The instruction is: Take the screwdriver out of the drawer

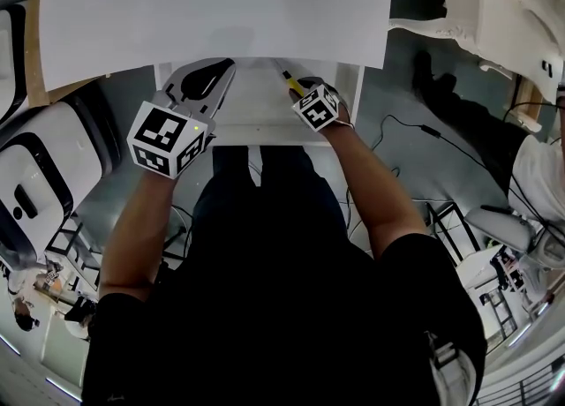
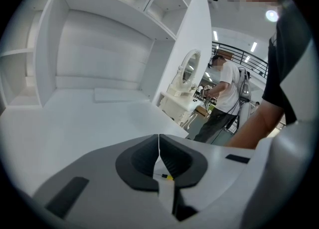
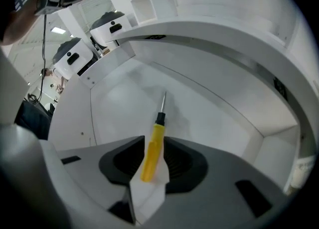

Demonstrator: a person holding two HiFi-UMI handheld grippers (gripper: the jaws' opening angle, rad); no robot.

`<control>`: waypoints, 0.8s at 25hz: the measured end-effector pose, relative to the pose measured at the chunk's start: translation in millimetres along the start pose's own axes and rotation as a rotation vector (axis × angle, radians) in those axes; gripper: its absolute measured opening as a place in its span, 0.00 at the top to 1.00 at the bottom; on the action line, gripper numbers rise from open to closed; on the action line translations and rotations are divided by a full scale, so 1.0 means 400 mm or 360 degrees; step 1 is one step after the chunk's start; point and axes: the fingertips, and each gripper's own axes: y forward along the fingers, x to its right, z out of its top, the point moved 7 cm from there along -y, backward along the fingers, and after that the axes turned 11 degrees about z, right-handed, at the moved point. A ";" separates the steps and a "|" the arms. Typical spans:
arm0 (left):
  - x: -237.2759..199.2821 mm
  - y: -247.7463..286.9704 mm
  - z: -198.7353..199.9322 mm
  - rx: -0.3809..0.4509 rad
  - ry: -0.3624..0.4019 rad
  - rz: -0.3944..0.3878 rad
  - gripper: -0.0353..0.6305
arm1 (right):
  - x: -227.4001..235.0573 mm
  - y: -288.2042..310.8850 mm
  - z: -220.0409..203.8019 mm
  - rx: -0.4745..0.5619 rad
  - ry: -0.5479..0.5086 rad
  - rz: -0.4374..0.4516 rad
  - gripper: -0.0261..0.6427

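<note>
A screwdriver with a yellow handle and a thin metal shaft lies on the floor of the open white drawer. My right gripper points steeply down over it. Its jaws stand open with the handle between them, and I see no pad pressing on it. In the head view the screwdriver shows just beyond the right gripper, inside the drawer. My left gripper hovers at the drawer's left side, shut and empty. From the left gripper view, the left gripper has its jaw tips touching.
The white desk top overhangs the back of the drawer. White shelves rise behind the desk. A person stands off to the right. White machines stand at the left, and cables lie on the floor at the right.
</note>
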 end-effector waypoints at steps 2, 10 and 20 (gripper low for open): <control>0.000 0.003 -0.001 -0.0001 -0.0001 -0.0005 0.91 | -0.002 0.009 0.003 -0.0029 -0.0041 -0.0004 0.77; -0.009 0.007 -0.014 -0.0009 -0.0019 -0.0007 0.91 | -0.001 0.036 -0.005 -0.0113 -0.0101 -0.0067 0.77; -0.014 0.012 -0.025 -0.0024 -0.0031 -0.0015 0.91 | 0.004 0.041 -0.005 -0.0139 -0.0152 -0.0130 0.83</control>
